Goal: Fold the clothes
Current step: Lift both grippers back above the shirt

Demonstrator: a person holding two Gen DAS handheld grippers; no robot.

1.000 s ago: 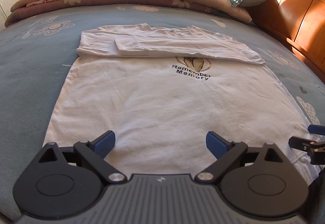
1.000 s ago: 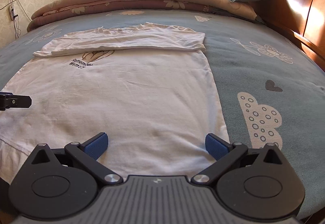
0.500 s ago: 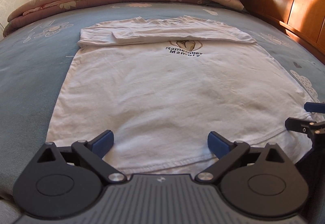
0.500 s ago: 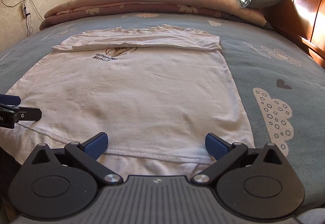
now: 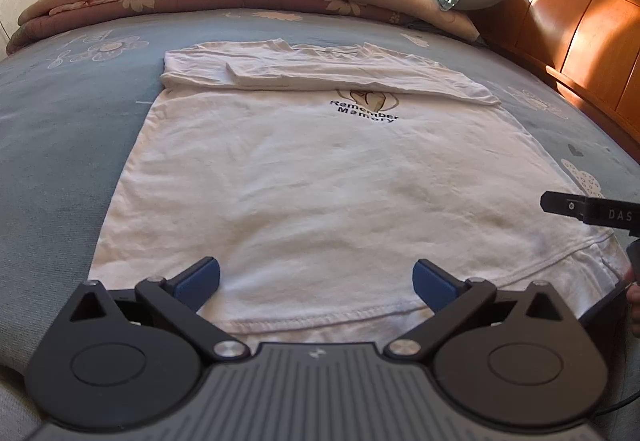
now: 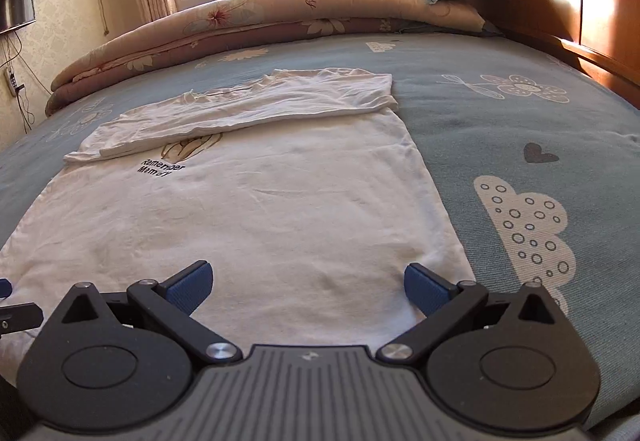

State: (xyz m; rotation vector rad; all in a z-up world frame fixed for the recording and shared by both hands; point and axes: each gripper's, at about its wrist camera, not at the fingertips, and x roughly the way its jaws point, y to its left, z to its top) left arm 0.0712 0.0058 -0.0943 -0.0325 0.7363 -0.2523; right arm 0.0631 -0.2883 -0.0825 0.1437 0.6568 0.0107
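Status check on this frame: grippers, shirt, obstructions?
Left gripper open, right gripper open, both at hem. White T-shirt flat on bed, top folded down. Nothing in the way.

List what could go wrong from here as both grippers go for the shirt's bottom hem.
1. Both the left gripper and right gripper are open over the near hem of the white T-shirt; closing too deep could pinch the blue bedsheet too.
2. Uneven lifting could skew the fold, since the hem hangs near the bed's edge.
3. Dragging the hem forward could disturb the folded sleeves at the top.
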